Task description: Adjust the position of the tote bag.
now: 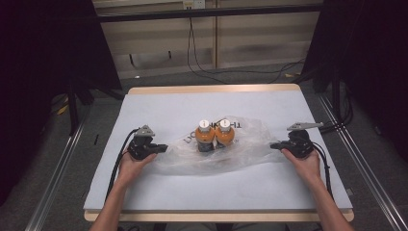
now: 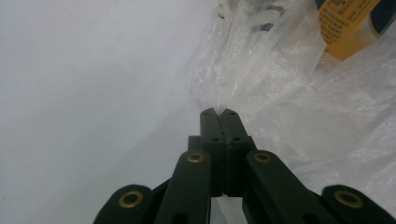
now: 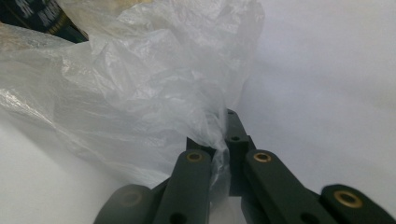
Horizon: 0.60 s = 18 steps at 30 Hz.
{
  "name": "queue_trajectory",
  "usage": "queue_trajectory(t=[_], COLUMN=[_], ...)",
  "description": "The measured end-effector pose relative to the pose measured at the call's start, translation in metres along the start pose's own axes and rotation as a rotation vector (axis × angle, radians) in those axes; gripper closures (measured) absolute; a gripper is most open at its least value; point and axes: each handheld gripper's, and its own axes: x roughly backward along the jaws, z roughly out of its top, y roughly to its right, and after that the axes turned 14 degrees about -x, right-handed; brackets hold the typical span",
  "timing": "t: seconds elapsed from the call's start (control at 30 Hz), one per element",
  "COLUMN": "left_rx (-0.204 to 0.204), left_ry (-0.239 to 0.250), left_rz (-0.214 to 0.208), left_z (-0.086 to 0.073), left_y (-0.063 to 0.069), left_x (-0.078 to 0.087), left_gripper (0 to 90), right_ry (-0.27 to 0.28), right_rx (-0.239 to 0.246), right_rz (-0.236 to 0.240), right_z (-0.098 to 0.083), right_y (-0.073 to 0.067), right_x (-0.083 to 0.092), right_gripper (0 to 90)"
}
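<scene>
A clear plastic bag [image 1: 216,144] is spread flat near the middle of the table [image 1: 216,192], and it is pinched at both ends. The left gripper [image 1: 161,148] is seen with its jaws closed together on the bag's left edge; in the left gripper view [image 2: 219,114] a fold of film is caught between the black tips. The right gripper [image 1: 275,145] is likewise closed on the bag's right edge, and in the right gripper view [image 3: 224,126] crumpled film is drawn down between its jaws. Two orange bottles [image 1: 214,135] with white caps are seen inside the bag, standing side by side and touching, about midway between the two grippers; part of a yellow label [image 2: 348,25] is visible through the film in the left gripper view. Dark lettering is printed on the bag, too small to be read. Nothing else lies on the table between the grippers and the bag. The tabletop is covered with a pale sheet [image 1: 168,103], beyond which a light wooden edge [image 1: 214,88] is shown at the far side. A grey floor [image 1: 240,77] with black cables [image 1: 202,67] lies behind the table, dark curtains [image 1: 43,57] hang at both sides, and metal rails [image 1: 57,168] run along the floor to left and right.
</scene>
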Motion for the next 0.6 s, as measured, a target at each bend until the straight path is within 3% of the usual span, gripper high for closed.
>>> queue_trajectory(t=[0.13, 0.27, 0.33, 0.47, 0.53, 0.6], left_rx=[0.006, 0.022, 0.016, 0.022, 0.046, 0.044], left_ry=[-0.033, -0.016, -0.017, -0.008, 0.004, 0.004], left_rz=[-0.002, 0.001, 0.008, 0.002, -0.010, -0.010], left_z=[-0.004, -0.005, -0.005, -0.007, -0.009, -0.009], left_y=[-0.001, -0.002, 0.000, -0.001, -0.003, -0.003], left_x=[-0.008, -0.010, -0.010, -0.010, -0.008, -0.007], left_gripper=[90.0, 90.0, 90.0, 89.2, 84.9, 81.3], right_ry=[-0.018, -0.060, -0.057, -0.049, -0.045, -0.035], right_rx=[0.028, 0.048, 0.034, 0.054, 0.066, 0.071], right_rz=[-0.017, -0.064, -0.047, -0.060, -0.054, -0.043], right_z=[-0.003, -0.008, -0.008, -0.009, -0.011, -0.011], right_y=[0.000, 0.003, 0.006, 0.003, 0.001, 0.000], right_x=[-0.005, -0.014, -0.014, -0.014, -0.014, -0.012], right_gripper=[89.7, 89.7, 89.6, 89.0, 81.2, 75.7])
